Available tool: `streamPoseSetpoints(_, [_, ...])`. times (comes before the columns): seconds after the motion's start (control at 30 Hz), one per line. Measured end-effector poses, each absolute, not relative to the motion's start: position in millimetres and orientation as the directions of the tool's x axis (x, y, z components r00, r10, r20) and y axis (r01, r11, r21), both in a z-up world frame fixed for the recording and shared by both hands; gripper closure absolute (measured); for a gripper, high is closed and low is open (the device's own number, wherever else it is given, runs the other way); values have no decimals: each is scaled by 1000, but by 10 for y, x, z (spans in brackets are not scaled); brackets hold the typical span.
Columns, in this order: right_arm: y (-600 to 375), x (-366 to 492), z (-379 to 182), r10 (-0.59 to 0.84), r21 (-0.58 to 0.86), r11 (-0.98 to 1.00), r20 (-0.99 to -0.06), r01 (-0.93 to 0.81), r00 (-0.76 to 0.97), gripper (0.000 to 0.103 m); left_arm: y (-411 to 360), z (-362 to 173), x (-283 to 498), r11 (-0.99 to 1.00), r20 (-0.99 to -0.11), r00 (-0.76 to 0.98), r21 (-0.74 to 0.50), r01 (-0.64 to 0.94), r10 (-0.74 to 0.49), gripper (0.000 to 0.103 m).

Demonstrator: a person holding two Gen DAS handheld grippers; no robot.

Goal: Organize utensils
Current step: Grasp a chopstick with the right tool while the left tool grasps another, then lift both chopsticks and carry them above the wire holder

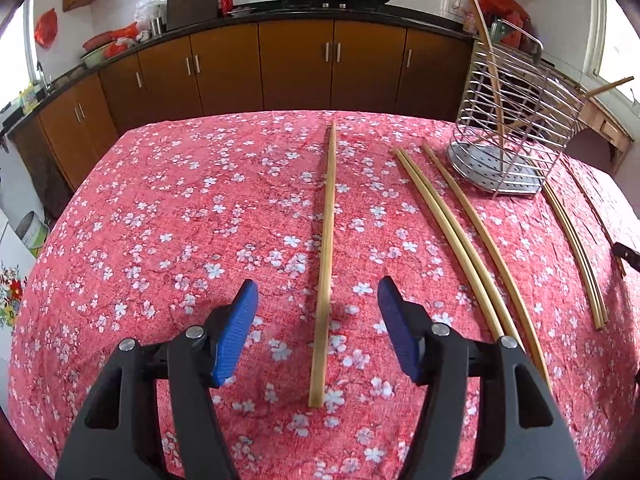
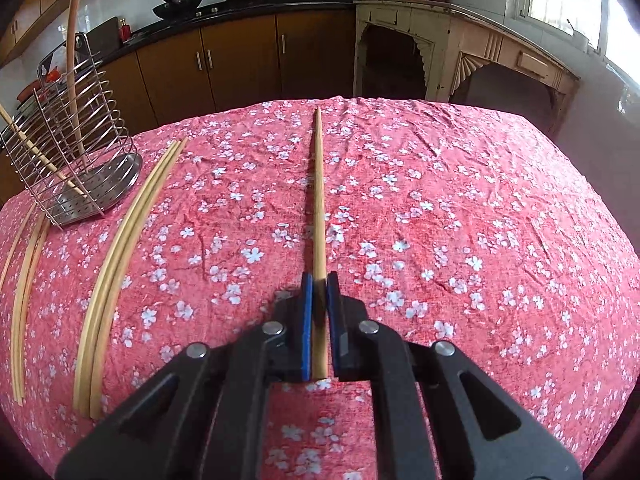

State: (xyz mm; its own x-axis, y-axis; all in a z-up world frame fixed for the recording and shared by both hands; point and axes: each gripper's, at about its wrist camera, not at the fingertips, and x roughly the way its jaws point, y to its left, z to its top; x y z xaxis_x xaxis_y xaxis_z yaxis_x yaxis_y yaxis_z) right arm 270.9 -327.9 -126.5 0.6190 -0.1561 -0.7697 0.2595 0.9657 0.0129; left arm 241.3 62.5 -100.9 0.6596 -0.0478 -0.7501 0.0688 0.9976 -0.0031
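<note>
your right tongs (image 2: 318,312) are clenched on one chopstick (image 2: 319,200); your left tongs (image 1: 318,320) gape, released, astride another (image 1: 326,248) flat on the floral cloth (image 1: 160,240). far off, the wire holder (image 1: 516,120) has two sticks in. judging by that, it's early: five more lie loose beside it.

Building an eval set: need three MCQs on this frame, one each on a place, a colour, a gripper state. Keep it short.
1. Where is the wire utensil holder?
A. far edge of the table
B. on the kitchen counter
C. on the floor

2. What colour are the gripper pads?
A. red
B. blue
C. green

3. What is the right gripper doing?
A. open over bare cloth
B. shut on a chopstick
C. shut on a spoon

Key: A, it stands on the floral tablecloth; B, both pads are blue; B, the pads press the stick.
</note>
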Motion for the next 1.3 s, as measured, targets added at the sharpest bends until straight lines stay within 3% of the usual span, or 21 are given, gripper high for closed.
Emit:
streamPoseSetpoints(0.13, [-3264, 2674, -1271, -148, 23, 966, -770, 259, 621, 94, 531, -1037, 2328, 996, -761, 648, 29, 79, -29, 34])
streamPoseSetpoints(0.2, [-3246, 2657, -1269, -151, 18, 966, -770, 257, 620, 94, 483, -1035, 2268, 996, -760, 649, 41, 80, -21, 14])
streamPoseSetpoints(0.37, [-3210, 2580, -1275, -155, 4, 969, -770, 247, 619, 94, 378, -1078, 2157, 985, -765, 643, 118, 123, 11, 13])
streamPoseSetpoints(0.53, [-3179, 2510, -1279, -156, -2, 970, -770, 242, 619, 94, 418, -1119, 2147, 989, -792, 608, 33, 141, -60, 34])
streamPoseSetpoints(0.77, [-3142, 2467, -1279, -167, -16, 970, -770, 242, 616, 94, 336, -1103, 2070, 986, -783, 618, 39, 160, -69, 61])
streamPoseSetpoints(0.83, [-3123, 2443, -1279, -167, -17, 970, -770, 242, 616, 94, 308, -1098, 2079, 987, -782, 620, 38, 154, -66, 70])
streamPoseSetpoints(0.9, [-3128, 2424, -1276, -158, -5, 970, -770, 243, 618, 95, 286, -1095, 2074, 988, -780, 622, 40, 147, -61, 87])
streamPoseSetpoints(0.97, [-3149, 2395, -1273, -144, 15, 970, -769, 243, 623, 95, 310, -1089, 2084, 990, -780, 623, 32, 137, -60, 93])
streamPoseSetpoints(1.3, [-3148, 2059, -1035, -145, 28, 972, -707, 233, 692, 95, 506, -965, 1954, 992, -758, 646, -5, 127, -86, 96])
